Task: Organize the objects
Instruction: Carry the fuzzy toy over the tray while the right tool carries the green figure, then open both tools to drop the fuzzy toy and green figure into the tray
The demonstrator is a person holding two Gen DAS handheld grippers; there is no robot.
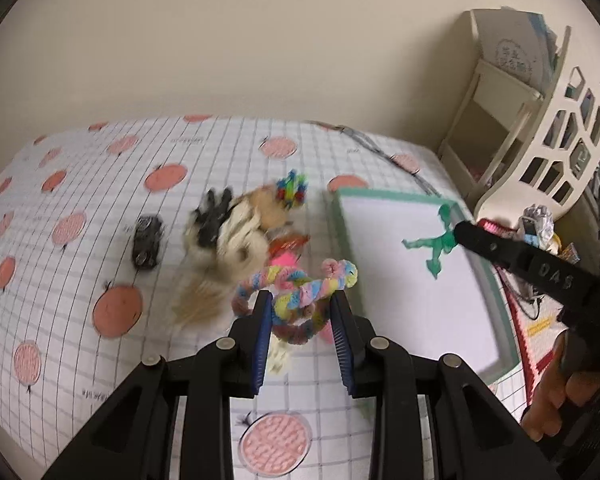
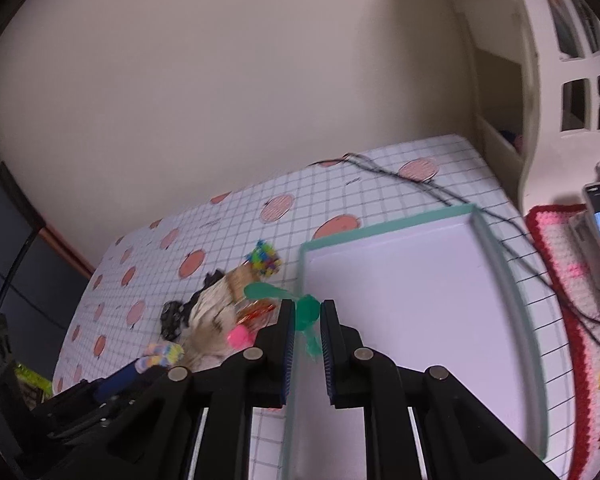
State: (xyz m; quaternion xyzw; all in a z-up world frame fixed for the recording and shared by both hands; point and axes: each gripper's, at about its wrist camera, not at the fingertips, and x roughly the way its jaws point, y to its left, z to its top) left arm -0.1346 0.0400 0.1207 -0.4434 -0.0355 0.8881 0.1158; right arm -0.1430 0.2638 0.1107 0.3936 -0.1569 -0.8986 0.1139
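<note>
Left wrist view has our left gripper (image 1: 300, 312) clamped on a pastel pipe-cleaner twist (image 1: 300, 292), held up off the tablecloth (image 1: 60, 320) just beside the tray (image 1: 496, 354). Our right gripper (image 2: 305, 322) is pinching a green figure (image 2: 306, 312) at the tray's near corner, above the rim. Worries: the fuzzy twist only sits at the pad tips, so a quick swing could flick it loose. The figure's limbs stick out, so they might snag the tray wall. The leftover pile (image 1: 228, 232) is still on the cloth.
</note>
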